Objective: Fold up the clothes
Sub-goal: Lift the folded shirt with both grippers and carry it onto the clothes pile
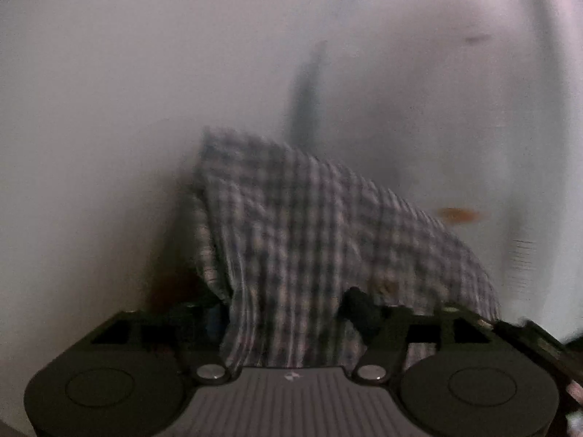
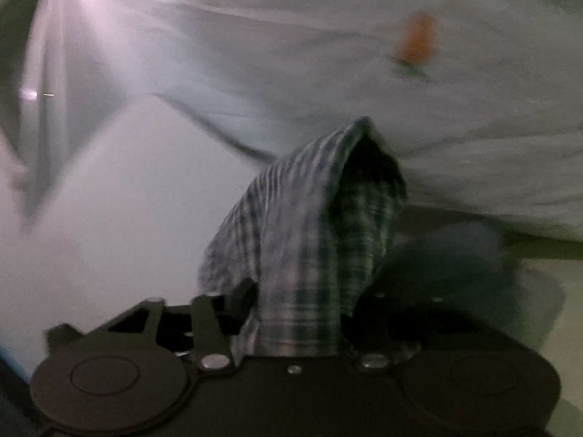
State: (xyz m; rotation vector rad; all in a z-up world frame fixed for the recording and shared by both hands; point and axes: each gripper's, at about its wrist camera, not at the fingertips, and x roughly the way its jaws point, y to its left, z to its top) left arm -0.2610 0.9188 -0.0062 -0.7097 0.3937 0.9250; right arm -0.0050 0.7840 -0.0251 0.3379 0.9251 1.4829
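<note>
A blue-and-white checked garment [image 1: 309,225] lies heaped over my left gripper [image 1: 280,302] and hides the fingertips. The left gripper's jaws stand wide apart, with loose cloth hanging between them; the right finger [image 1: 359,304] shows bare beside the cloth. In the right wrist view the same checked garment [image 2: 291,240] rises in a peaked fold over my right gripper [image 2: 306,298]. Its jaws are also spread, its left finger [image 2: 244,291] stands free of the fabric, and cloth is draped between. Both views are badly blurred.
A pale white surface [image 1: 109,145] fills the left wrist view, with an orange smear [image 1: 459,215] and a dark streak [image 1: 306,98]. In the right wrist view, white creased fabric [image 2: 473,127] carries an orange mark [image 2: 417,36], and a dark rounded shape [image 2: 455,255] sits at the right.
</note>
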